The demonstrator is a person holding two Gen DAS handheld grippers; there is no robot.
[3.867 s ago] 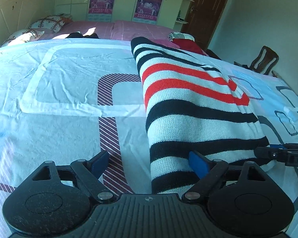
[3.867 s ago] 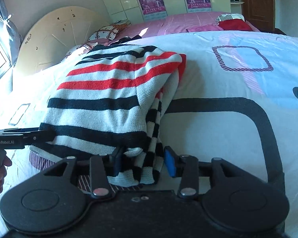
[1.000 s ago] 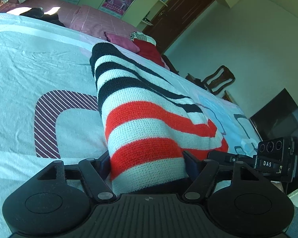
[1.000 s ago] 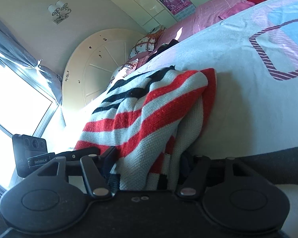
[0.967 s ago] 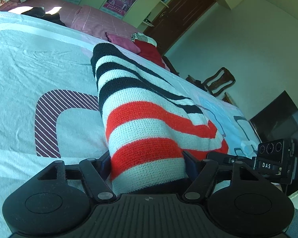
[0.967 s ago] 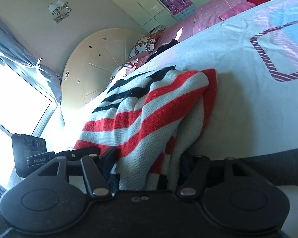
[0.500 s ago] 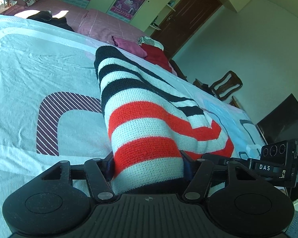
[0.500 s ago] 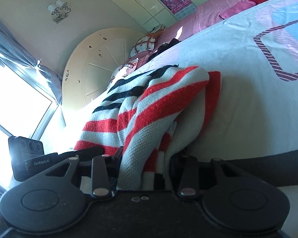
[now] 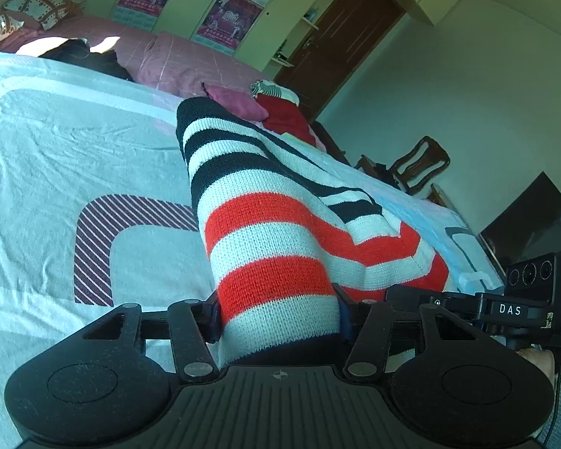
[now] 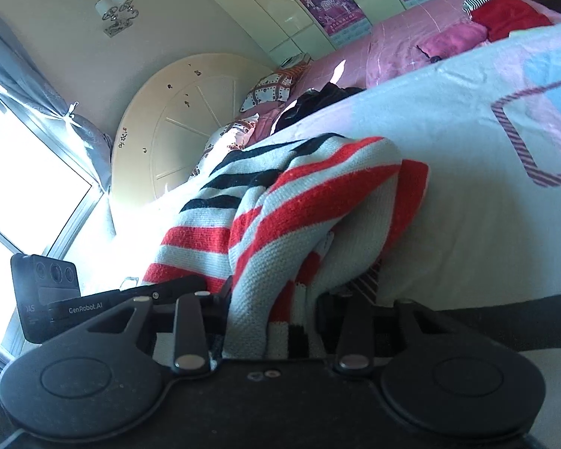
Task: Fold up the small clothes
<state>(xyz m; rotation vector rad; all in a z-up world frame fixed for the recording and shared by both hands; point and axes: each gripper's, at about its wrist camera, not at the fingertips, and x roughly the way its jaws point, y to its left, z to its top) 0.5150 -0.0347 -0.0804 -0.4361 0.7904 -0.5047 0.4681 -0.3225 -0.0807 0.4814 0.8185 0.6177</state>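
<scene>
No basket or box stood anywhere in sight; the only thing bearing the work was the bed, its pale sheet [image 9: 56,172] printed with striped rounded squares. On it lay the striped sweater [image 9: 265,232], knitted in black, white and red bands, its far end resting on the sheet and its near end lifted off it.

The left gripper [image 9: 278,316] had the sweater's near left edge bunched between its two fingers, the blue pads pressing the knit on both sides while the jaws were closing on it. The right gripper [image 10: 273,312] held the near right edge the same way, folds of red and white cloth crowded between its fingers, and its jaws were closing too. Between the two grips the cloth rose in a hump and sagged toward the sheet on its right side.

Each tool could be seen from the other: the right gripper, marked DAS, stood just beside the sweater's edge in the left view, a bit of the person's hand [image 9: 535,361] under it.

Beyond the sweater, at the far edge of the bed, lay a red garment [image 9: 288,119] and a pink one [image 9: 235,101], well apart from the grips. A dark garment [image 10: 318,103] and patterned pillows [image 10: 269,88] lay by the round headboard [image 10: 183,116]. A wooden chair [image 9: 419,164] stood by the wall near a brown door [image 9: 340,41].
</scene>
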